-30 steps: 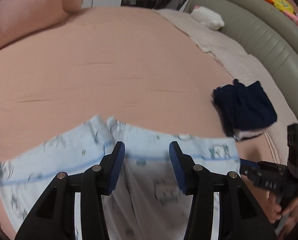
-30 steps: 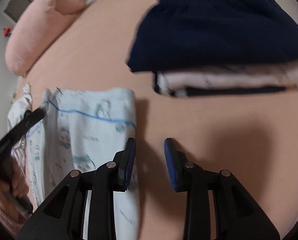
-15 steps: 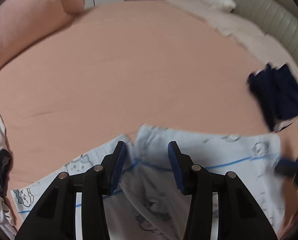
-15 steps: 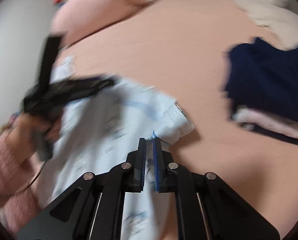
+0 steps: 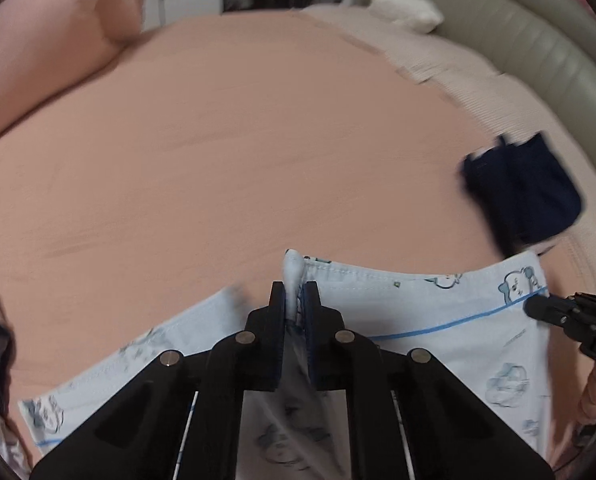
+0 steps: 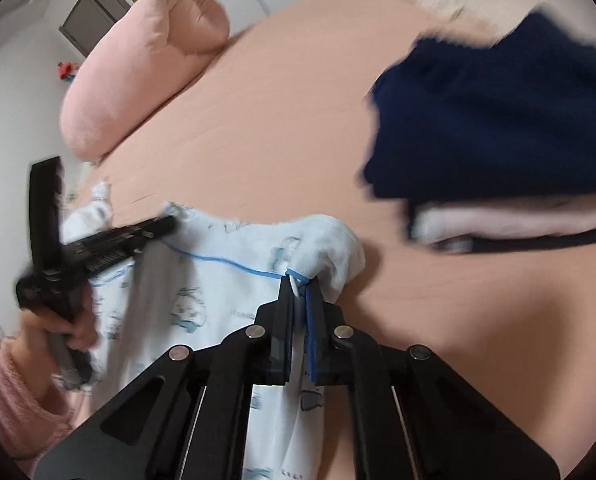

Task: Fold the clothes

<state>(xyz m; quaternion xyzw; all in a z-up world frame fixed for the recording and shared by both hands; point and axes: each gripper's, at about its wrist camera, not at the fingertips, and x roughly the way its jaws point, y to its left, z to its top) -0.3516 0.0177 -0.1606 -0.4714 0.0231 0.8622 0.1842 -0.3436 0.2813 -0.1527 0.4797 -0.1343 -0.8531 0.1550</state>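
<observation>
A second ago both claws stood open over the light blue printed garment (image 5: 450, 312). Now the left claw (image 5: 295, 300) has just closed, pinching a raised fold at its top edge, and the right claw (image 6: 299, 292) has closed on its bunched corner by the blue stripe.

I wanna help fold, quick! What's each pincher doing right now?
Left gripper: just closed, pinching the light blue printed garment.
Right gripper: just closed, pinching the same garment's other edge.

Two close wrist views downward, sharing the bed (image 5: 233, 152) (pale garment (image 6: 217, 280)).
</observation>
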